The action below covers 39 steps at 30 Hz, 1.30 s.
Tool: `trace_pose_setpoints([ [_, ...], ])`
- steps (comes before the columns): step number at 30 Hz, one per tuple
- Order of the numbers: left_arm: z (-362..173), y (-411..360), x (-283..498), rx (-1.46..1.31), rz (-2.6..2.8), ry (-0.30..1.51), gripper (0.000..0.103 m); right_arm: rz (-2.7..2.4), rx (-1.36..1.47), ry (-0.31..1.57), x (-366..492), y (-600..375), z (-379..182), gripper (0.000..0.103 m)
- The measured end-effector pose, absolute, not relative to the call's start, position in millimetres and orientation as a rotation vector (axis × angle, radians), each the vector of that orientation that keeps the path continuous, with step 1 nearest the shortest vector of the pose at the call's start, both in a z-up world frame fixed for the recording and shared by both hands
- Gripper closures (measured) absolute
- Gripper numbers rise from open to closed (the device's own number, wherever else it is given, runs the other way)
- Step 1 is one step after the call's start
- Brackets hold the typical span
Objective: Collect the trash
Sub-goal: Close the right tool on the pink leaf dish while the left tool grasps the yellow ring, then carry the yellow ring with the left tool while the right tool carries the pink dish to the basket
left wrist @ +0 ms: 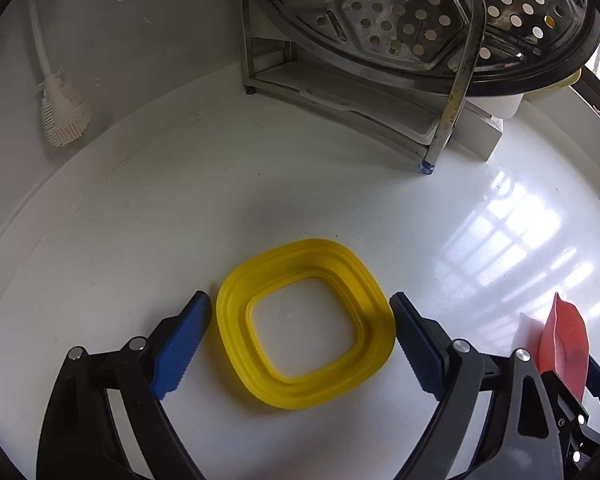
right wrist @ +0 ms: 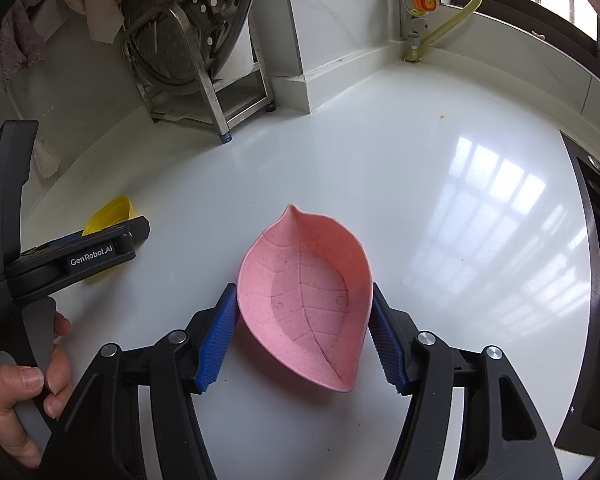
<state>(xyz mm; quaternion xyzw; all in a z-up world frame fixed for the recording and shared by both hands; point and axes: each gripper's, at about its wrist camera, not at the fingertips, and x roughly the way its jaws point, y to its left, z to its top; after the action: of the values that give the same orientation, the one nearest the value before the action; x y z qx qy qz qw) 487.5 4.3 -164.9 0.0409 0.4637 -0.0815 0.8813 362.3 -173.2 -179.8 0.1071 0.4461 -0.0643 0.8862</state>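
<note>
A yellow square ring with stepped ridges (left wrist: 236,320) lies flat on the white counter (left wrist: 260,200), between the blue pads of my left gripper (left wrist: 300,300). The right pad is at its edge; a thin gap shows by the left pad, so the jaws stand open around it. In the right wrist view a pink leaf-shaped dish (right wrist: 300,280) sits between the pads of my right gripper (right wrist: 303,288), and both pads press on its rim. The same dish (left wrist: 564,344) shows at the lower right of the left wrist view. The yellow ring (right wrist: 112,210) peeks out behind the left gripper's finger (right wrist: 100,250).
A steel rack holding perforated metal trays (left wrist: 380,20) stands at the back against the wall. A white bristle brush (left wrist: 62,120) hangs at far left. A gas valve and hose (right wrist: 424,4) sit in the back corner, a dark recessed edge (right wrist: 596,280) runs along the right. A hand (right wrist: 20,392) holds the left gripper.
</note>
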Motion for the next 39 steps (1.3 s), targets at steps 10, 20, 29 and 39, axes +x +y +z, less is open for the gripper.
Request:
trace_pose_setpoints([
  [10, -161, 13, 465, 0.090, -0.206, 0.964, 0.030, -0.123, 0.231, 0.930, 359, -169, -179, 0.042],
  [20, -147, 31, 404, 0.104, -0.242, 0.968, 0.030, -0.099, 0.227, 0.951, 334, -151, -174, 0.042],
  [29, -128, 49, 343, 0.092, -0.267, 0.983, 0.030, -0.099, 0.245, 0.957, 283, -143, -157, 0.042],
  [39, -90, 45, 260, 0.119, -0.300, 0.962, 0.030, -0.071, 0.233, 0.911, 198, -141, -108, 0.042],
])
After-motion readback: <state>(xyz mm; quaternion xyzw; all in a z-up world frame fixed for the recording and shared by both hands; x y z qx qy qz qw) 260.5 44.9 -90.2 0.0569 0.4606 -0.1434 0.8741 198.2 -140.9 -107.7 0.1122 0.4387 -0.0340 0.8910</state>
